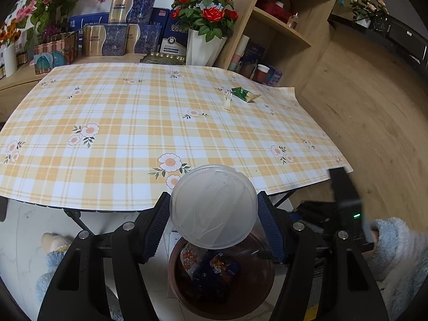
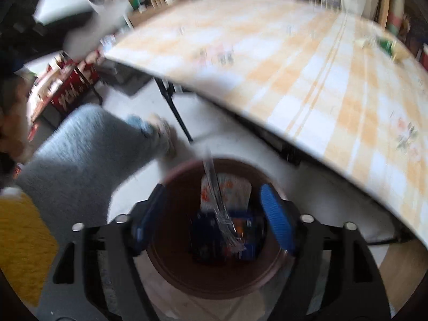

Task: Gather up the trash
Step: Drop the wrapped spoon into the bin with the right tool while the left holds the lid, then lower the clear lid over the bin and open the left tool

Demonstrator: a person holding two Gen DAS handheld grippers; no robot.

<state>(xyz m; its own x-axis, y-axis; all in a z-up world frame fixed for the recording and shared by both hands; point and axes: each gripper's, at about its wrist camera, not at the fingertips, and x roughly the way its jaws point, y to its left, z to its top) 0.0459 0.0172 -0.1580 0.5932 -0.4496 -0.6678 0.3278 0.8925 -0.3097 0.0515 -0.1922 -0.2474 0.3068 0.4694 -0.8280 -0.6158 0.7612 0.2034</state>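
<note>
My left gripper is shut on a clear round plastic container and holds it above a brown trash bin on the floor by the table's front edge. Snack wrappers lie inside the bin. My right gripper is open above the same bin; a clear plastic fork shows between its fingers over the wrappers, motion-blurred. On the checked tablecloth at the far right lie a green wrapper and a small pale fork. The green wrapper also shows in the right wrist view.
Boxes, flower pots and a white vase of red roses stand behind the table. A wooden shelf is at the right. The person's legs in blue fleece are left of the bin.
</note>
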